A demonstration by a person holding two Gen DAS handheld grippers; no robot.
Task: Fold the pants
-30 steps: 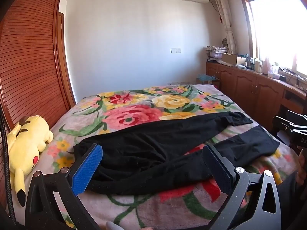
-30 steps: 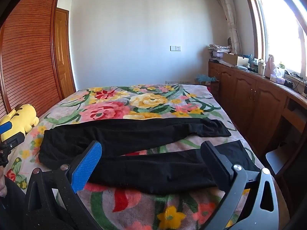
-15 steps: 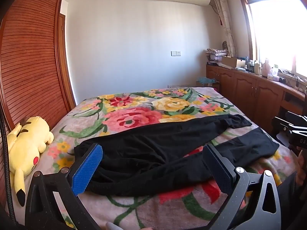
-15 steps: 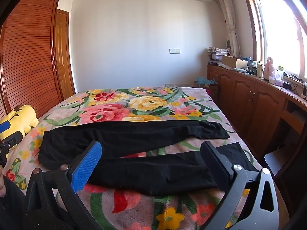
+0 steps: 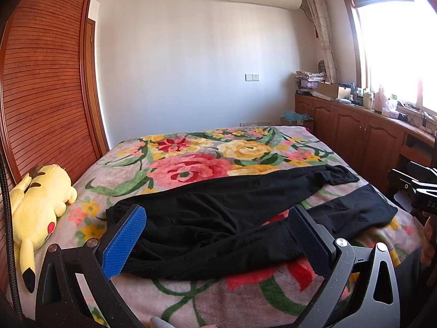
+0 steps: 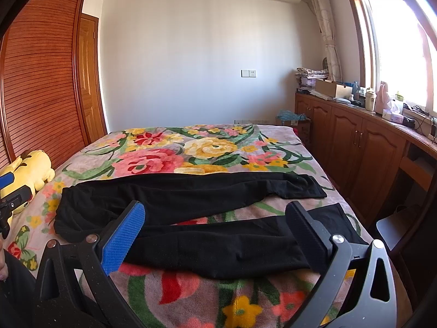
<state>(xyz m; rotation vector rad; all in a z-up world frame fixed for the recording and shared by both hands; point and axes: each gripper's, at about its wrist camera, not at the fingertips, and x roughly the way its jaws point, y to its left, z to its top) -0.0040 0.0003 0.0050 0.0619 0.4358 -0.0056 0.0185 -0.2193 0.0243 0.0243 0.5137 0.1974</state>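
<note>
Black pants (image 5: 218, 213) lie flat across a bed with a floral blanket (image 5: 191, 164), waistband at the left and both legs spread to the right. They also show in the right wrist view (image 6: 191, 218). My left gripper (image 5: 218, 237) is open and empty, held above the near edge by the waist end. My right gripper (image 6: 215, 232) is open and empty, held above the near leg. The right gripper's body shows at the right edge of the left wrist view (image 5: 420, 191). The left gripper shows at the left edge of the right wrist view (image 6: 11, 194).
A yellow plush toy (image 5: 38, 205) lies at the bed's left edge against a slatted wooden wardrobe (image 5: 41, 95). Wooden cabinets (image 6: 368, 150) with clutter on top run along the right wall under a window. A dark chair (image 6: 396, 224) stands at the bed's right.
Both views have tilted slightly upward, so the bed and pants sit a little lower in frame. The pants have not moved and both grippers stay open.
</note>
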